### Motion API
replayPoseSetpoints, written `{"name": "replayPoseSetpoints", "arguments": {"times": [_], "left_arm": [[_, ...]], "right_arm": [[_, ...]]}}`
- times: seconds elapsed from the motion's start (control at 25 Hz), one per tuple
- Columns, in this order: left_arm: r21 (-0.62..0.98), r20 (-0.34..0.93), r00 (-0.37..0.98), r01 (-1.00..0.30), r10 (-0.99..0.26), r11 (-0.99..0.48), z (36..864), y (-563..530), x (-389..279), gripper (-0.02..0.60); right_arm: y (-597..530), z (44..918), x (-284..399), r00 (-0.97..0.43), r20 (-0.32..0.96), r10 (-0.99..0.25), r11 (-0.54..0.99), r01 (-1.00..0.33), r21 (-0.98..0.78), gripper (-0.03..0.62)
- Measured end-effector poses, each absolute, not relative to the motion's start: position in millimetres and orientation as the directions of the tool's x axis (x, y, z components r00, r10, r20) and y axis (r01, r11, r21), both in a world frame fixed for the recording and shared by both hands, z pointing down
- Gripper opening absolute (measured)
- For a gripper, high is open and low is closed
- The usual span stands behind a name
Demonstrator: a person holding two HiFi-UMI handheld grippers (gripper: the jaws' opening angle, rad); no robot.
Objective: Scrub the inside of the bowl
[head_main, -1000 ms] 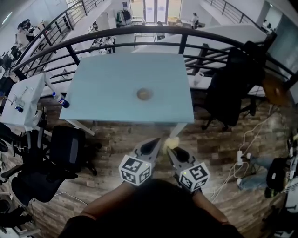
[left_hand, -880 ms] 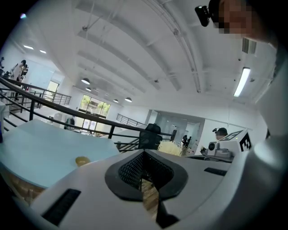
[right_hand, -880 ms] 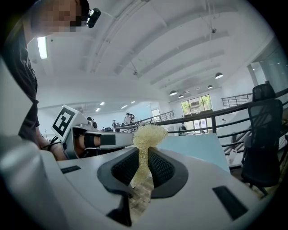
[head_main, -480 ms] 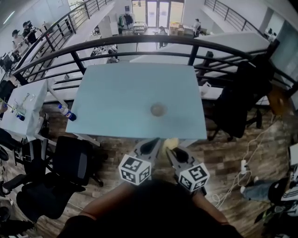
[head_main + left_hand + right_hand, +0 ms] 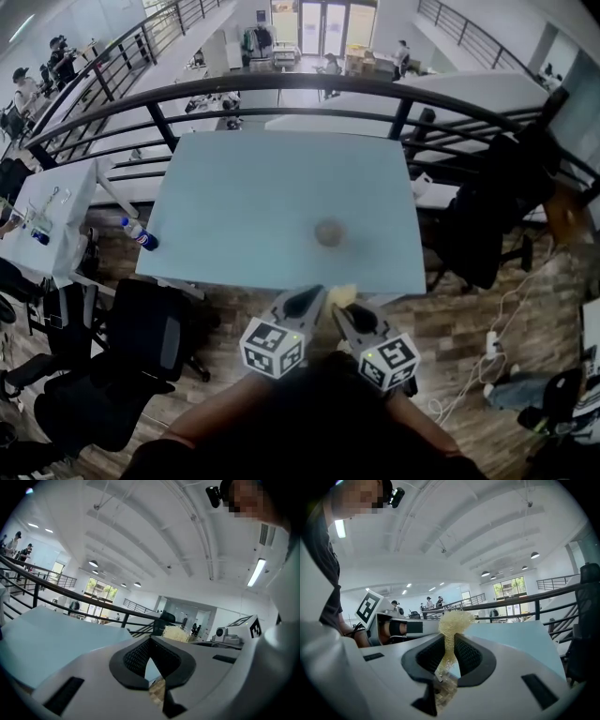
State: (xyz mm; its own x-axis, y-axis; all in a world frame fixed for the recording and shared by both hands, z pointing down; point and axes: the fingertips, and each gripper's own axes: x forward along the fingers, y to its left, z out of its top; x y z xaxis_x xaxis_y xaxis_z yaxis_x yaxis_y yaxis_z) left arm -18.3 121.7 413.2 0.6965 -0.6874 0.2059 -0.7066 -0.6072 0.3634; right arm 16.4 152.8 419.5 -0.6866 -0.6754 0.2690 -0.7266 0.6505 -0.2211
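Observation:
A small brownish bowl (image 5: 329,232) sits alone on the pale blue table (image 5: 234,206), well ahead of both grippers. My left gripper (image 5: 314,293) is held close to my body, short of the table's near edge, and its jaws (image 5: 151,641) are shut with nothing between them. Beside it, my right gripper (image 5: 339,307) is shut on a pale yellow mesh scrubber (image 5: 344,294). In the right gripper view the scrubber (image 5: 453,620) sticks up from between the pads (image 5: 465,654). It also shows as a tuft (image 5: 176,633) in the left gripper view.
A black railing (image 5: 281,89) curves behind the table. Black office chairs stand at the near left (image 5: 141,328) and far right (image 5: 487,216). A water bottle (image 5: 139,234) lies off the table's left corner, beside a white side table (image 5: 47,211). Cables (image 5: 497,347) trail over the wooden floor.
The table and bowl have slid to the right and nearer in the head view. Both grippers keep the same pose in front of my body, the scrubber still gripped.

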Motion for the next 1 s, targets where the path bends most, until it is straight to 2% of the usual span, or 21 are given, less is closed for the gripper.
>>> {"name": "replayPoseSetpoints", "arguments": {"times": [0.48,1.0], "left_arm": [[0.353,0.224,0.654,-0.745,-0.722,-0.565,412.3,78.4,-9.3,-0.003],[0.342,0.253,0.665,-0.741,-0.703,-0.578,414.3,-20.7,93.3,-0.003]], "right_arm": [[101.7,420.2,27.8,-0.733,0.267,-0.625,0.694,-0.679,-0.238,0.066],[-7.3,419.0,127.0,-0.752,0.252,-0.61,0.705,-0.659,-0.26,0.066]]}}
